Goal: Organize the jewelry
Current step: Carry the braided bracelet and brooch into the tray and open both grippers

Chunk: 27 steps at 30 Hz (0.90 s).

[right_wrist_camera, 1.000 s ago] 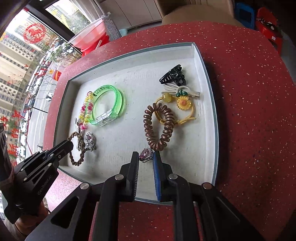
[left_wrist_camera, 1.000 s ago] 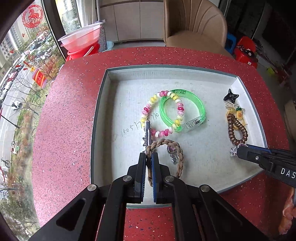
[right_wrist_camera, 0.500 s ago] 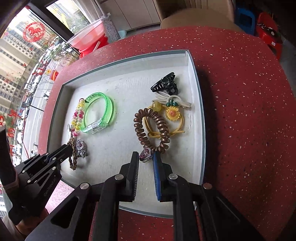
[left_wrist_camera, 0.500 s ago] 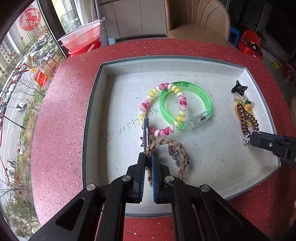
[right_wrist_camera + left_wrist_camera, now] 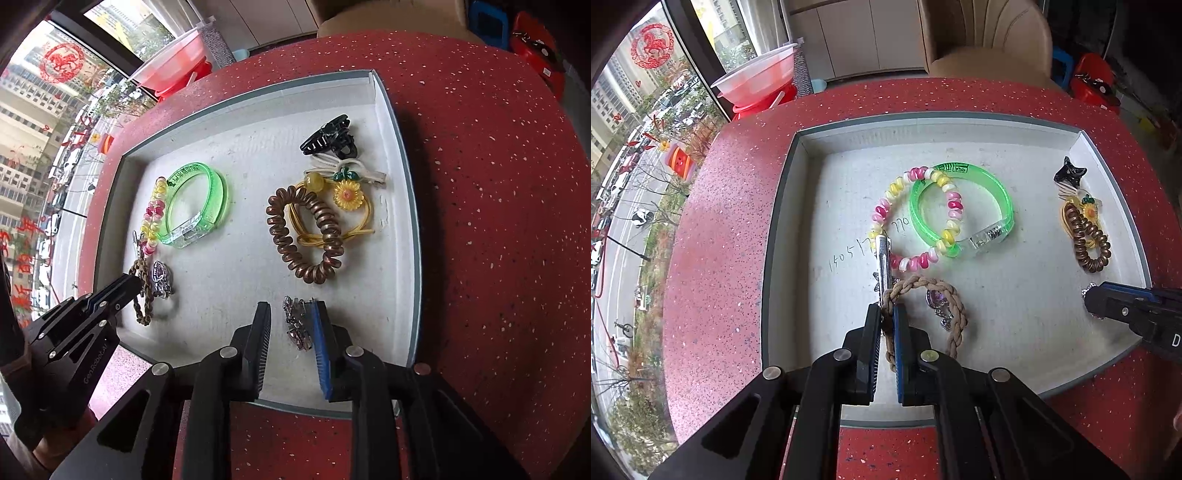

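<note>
Left tongs (image 5: 886,314) tight on braided bracelet (image 5: 955,314); right tongs (image 5: 291,321) opening around sparkly brooch (image 5: 297,326), clear only from right wrist.

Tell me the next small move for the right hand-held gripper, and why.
Probably lift it straight up and clear. The right hand-held gripper is opening, and the sparkly brooch lies on the tray between its fingers, touching only the blue one. It sits just below the brown coil hair tie.

A red speckled table (image 5: 713,229) stands by a daylit window (image 5: 635,122), a tan chair (image 5: 990,40) beyond.
</note>
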Motion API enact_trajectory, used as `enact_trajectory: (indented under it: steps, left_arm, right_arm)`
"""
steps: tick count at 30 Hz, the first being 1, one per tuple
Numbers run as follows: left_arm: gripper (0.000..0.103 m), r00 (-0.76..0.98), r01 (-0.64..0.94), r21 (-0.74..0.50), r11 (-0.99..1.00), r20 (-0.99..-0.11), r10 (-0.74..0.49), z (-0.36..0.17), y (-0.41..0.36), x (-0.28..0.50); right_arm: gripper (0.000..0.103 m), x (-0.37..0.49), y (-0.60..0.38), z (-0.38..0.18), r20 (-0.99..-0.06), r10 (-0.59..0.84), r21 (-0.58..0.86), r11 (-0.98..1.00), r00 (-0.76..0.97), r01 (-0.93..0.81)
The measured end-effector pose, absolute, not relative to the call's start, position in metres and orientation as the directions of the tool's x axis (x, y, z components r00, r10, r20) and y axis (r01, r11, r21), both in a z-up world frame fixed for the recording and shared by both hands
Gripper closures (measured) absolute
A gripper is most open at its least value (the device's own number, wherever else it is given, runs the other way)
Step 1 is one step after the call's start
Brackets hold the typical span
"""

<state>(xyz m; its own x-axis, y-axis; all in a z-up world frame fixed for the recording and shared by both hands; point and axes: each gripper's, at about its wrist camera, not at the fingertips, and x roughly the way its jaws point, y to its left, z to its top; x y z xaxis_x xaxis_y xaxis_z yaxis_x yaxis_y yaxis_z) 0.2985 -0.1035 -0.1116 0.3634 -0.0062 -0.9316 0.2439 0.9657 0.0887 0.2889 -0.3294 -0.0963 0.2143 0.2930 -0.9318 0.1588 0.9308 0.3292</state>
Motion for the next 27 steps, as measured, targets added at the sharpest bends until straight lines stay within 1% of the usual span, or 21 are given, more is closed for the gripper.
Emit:
enact_trajectory:
  steps: [1,2,8,13,18,19,21,22,24,27]
  left_arm:
    - [0.079,0.366,0.243,0.089,0.966,-0.930,-0.006,-0.111,-0.104,0.298]
    - [0.079,0.367,0.244,0.090,0.966,-0.930,-0.006,-0.110,-0.105,0.297]
    - [0.079,0.378,0.249,0.093,0.964,-0.926,-0.008,-0.104,-0.105,0.296]
    - [0.079,0.369,0.230,0.043,0.972,-0.928,-0.047,-0.100,-0.100,0.296]
    - [0.079,0.391,0.238,0.045,0.970,-0.919,-0.053,-0.094,-0.098,0.294]
    - [0.077,0.393,0.239,0.045,0.970,-0.918,-0.054,-0.093,-0.098,0.293]
    - [0.031,0.398,0.236,0.041,0.971,-0.916,-0.058,-0.090,-0.096,0.291]
    - [0.000,0.413,0.227,0.046,0.973,-0.909,-0.053,-0.088,-0.095,0.289]
    - [0.000,0.453,0.228,0.052,0.972,-0.889,-0.059,-0.080,-0.094,0.285]
    - [0.000,0.452,0.241,0.058,0.969,-0.890,-0.059,-0.078,-0.097,0.284]
  right_arm:
    - [0.056,0.288,-0.331,-0.093,-0.930,0.293,0.332,0.930,0.223,0.161]
    - [0.055,0.287,-0.331,-0.091,-0.927,0.295,0.335,0.928,0.231,0.161]
    - [0.055,0.283,-0.331,-0.078,-0.915,0.310,0.355,0.922,0.258,0.155]
    - [0.054,0.279,-0.335,-0.067,-0.909,0.303,0.357,0.921,0.286,0.159]
    - [0.054,0.275,-0.341,-0.062,-0.910,0.290,0.349,0.921,0.296,0.173]
    - [0.054,0.274,-0.343,-0.062,-0.910,0.289,0.349,0.920,0.296,0.175]
    - [0.054,0.271,-0.346,-0.061,-0.912,0.285,0.345,0.921,0.295,0.179]
    - [0.054,0.271,-0.345,-0.061,-0.913,0.283,0.343,0.922,0.294,0.180]
    - [0.054,0.270,-0.345,-0.061,-0.914,0.282,0.343,0.922,0.292,0.182]
    - [0.054,0.269,-0.344,-0.060,-0.917,0.279,0.337,0.924,0.285,0.182]
